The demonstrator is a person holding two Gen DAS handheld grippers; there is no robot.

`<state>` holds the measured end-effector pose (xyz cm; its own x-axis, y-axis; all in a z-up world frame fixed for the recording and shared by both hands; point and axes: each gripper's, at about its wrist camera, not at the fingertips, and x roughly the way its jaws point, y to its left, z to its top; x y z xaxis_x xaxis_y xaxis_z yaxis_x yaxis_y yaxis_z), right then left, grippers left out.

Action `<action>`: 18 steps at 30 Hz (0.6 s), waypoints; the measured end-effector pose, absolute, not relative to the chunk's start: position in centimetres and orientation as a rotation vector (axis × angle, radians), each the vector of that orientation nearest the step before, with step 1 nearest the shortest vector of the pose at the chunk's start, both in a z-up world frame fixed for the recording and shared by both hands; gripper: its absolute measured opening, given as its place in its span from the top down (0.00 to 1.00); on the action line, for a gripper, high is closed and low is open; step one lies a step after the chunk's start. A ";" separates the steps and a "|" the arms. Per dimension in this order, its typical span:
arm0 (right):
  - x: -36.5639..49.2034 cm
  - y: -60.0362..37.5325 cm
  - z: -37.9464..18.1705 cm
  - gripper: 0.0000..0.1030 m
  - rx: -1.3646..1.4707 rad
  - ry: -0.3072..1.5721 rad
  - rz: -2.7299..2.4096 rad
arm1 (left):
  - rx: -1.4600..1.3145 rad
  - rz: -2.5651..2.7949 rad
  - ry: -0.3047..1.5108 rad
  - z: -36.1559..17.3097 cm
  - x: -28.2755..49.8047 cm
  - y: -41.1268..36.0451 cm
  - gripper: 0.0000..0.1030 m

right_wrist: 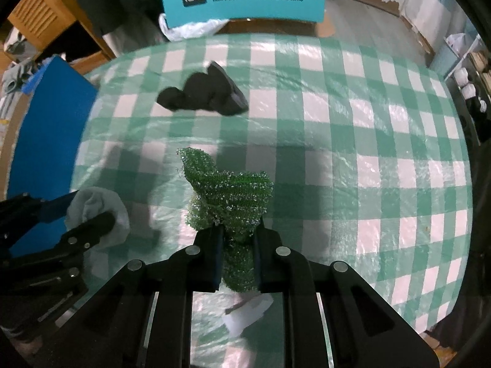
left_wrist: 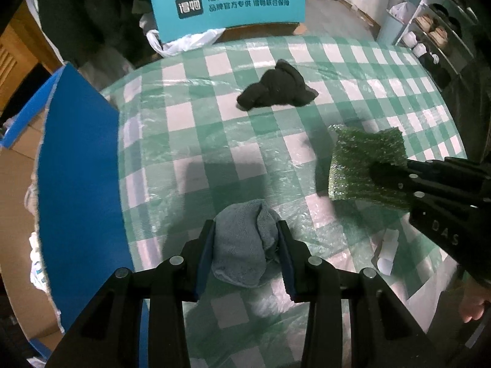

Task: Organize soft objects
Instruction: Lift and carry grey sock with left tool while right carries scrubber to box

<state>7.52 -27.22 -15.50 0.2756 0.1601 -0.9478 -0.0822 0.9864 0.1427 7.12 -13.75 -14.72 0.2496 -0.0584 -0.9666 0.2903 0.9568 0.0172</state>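
Presently, left claw (left_wrist: 247, 239) grips a bunched grey-blue towel (left_wrist: 242, 242) above the checked desk (left_wrist: 190, 141). Right claw (right_wrist: 237, 245) pinches a crumpled, glittery green mesh scourer (right_wrist: 228, 193), apparently lifted. Black cloth (left_wrist: 276, 87) lies heaped mid-desk.

The checked counter (right_wrist: 353, 141) lies open from one to five o'clock in the right wrist view, wide room for a pass. At eleven o'clock a black cloth (right_wrist: 204, 92) sits as the only thing on it. A blue board (left_wrist: 79, 165) walls off the nine o'clock side, and a teal chair back (left_wrist: 228, 0) stands beyond twelve o'clock.
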 end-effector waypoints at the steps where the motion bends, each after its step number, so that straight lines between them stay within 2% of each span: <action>1: 7.4 -27.7 -15.2 0.87 0.069 1.276 0.165 | 0.210 -0.236 1.292 -14.4 7.1 -13.5 0.62; 18: 4.8 -26.1 -8.3 0.87 0.023 1.183 0.216 | 0.232 -0.193 1.152 -8.7 4.7 -10.8 0.62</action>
<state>4.78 -26.12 -8.31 0.3598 0.1795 -0.9156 -0.1553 0.9792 0.1309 4.75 -10.84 -8.67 0.3944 -0.0315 -0.9184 0.2687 0.9597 0.0825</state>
